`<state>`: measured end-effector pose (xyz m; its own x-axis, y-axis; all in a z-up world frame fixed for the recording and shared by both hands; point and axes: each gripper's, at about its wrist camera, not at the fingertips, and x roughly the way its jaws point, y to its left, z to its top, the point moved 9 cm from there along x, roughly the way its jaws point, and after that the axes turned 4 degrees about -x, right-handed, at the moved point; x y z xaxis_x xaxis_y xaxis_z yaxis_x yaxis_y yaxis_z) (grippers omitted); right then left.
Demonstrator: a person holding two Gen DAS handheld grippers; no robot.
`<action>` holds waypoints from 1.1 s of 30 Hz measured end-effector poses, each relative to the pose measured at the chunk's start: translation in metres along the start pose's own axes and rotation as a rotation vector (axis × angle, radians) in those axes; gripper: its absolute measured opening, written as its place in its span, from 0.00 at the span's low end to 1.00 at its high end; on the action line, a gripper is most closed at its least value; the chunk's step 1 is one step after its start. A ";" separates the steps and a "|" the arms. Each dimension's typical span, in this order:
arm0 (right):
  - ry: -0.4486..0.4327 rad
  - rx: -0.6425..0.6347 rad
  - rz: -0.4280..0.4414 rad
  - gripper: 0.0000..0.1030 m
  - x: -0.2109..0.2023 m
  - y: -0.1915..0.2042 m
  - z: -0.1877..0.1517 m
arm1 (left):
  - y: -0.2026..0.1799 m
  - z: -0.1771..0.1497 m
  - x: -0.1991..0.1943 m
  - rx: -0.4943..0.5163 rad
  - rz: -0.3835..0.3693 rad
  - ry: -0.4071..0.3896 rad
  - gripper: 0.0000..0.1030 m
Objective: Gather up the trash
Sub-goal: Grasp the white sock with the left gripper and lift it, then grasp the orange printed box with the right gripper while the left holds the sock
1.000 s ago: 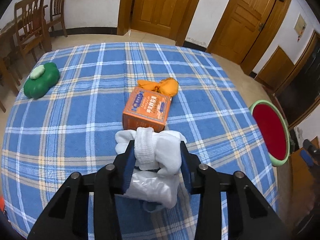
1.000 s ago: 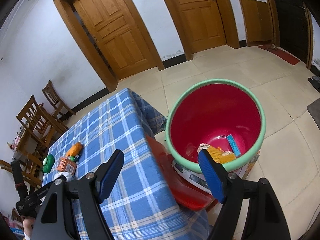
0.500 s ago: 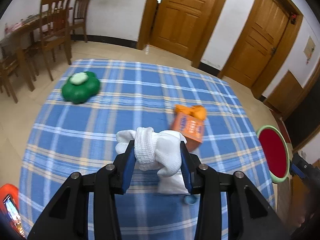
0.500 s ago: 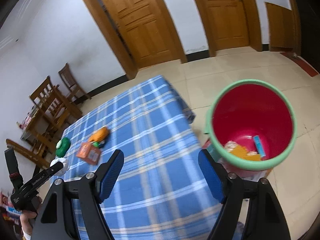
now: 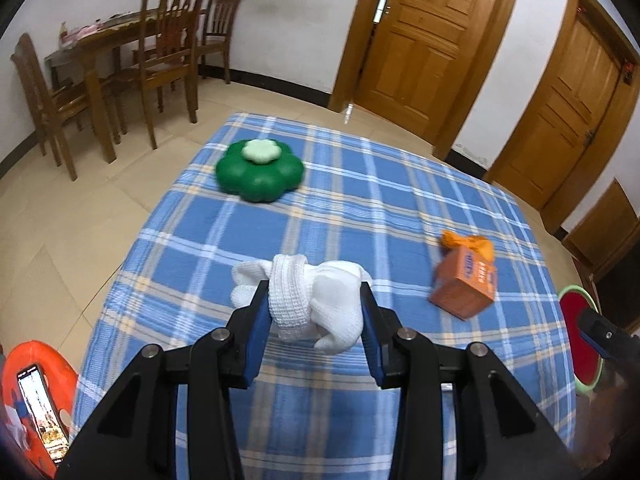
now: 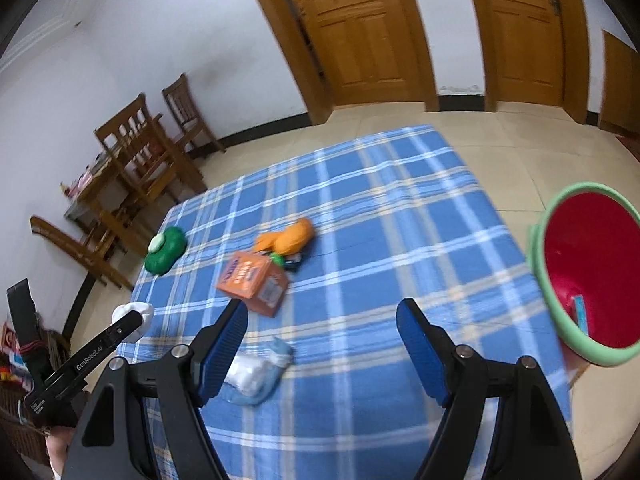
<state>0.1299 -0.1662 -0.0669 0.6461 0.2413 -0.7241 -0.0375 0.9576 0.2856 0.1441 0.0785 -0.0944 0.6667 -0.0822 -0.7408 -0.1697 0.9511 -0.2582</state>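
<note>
Nearest us, the left hand-held gripper [image 5: 314,330] is clamped on a white knitted glove [image 5: 316,300], its blue pads pressing on the bundle from both sides and holding it clear above the tabletop [image 5: 360,216]. The right hand-held gripper [image 6: 322,346] stands wide open with nothing between its jaws.

In the right wrist view, just beyond the left jaw at about 7 o'clock, a crumpled white and pale blue wrapper [image 6: 256,372] lies on the blue plaid cloth. Farther in, near the centre of the picture, sits an orange carton [image 6: 252,280], and touching its far side at about 1 o'clock is an orange bundle [image 6: 286,238] with a small green bit beside it that is too blurred to name. At 9 o'clock, near the far left edge of the cloth, rests a green flower-shaped container [image 6: 166,250].

The red bin [image 6: 580,280] with its green rim stands off the cloth at 3 o'clock, and some pieces already lie at its bottom. We judge the job partly done: the glove in hand has yet to reach the bin, and the wrapper, carton and orange bundle remain to be collected.
</note>
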 end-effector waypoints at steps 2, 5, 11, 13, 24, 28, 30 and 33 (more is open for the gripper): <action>0.008 -0.014 0.006 0.77 0.009 0.009 0.002 | 0.007 0.001 0.002 -0.013 0.005 0.000 0.40; 0.025 -0.031 0.012 0.77 0.025 0.025 0.004 | 0.016 0.002 0.005 -0.030 0.012 -0.003 0.40; 0.054 -0.071 0.005 0.77 0.052 0.049 0.005 | 0.028 0.003 0.009 -0.057 0.022 -0.003 0.40; 0.071 -0.077 -0.003 0.77 0.065 0.055 0.004 | 0.032 0.003 0.011 -0.065 0.025 -0.003 0.40; 0.117 -0.091 -0.056 0.77 0.103 0.066 -0.002 | 0.043 0.000 0.018 -0.092 -0.002 0.010 0.40; 0.122 -0.088 -0.065 0.75 0.110 0.067 -0.004 | 0.043 -0.001 0.020 -0.093 -0.011 0.014 0.40; 0.122 -0.090 -0.067 0.66 0.111 0.067 -0.003 | 0.043 -0.001 0.021 -0.093 -0.014 0.015 0.40; 0.122 -0.101 -0.068 0.61 0.111 0.067 -0.004 | 0.043 -0.001 0.021 -0.092 -0.021 0.015 0.40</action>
<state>0.1962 -0.0741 -0.1308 0.5526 0.1869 -0.8122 -0.0771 0.9818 0.1734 0.1504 0.1174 -0.1215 0.6598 -0.1070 -0.7438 -0.2219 0.9179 -0.3289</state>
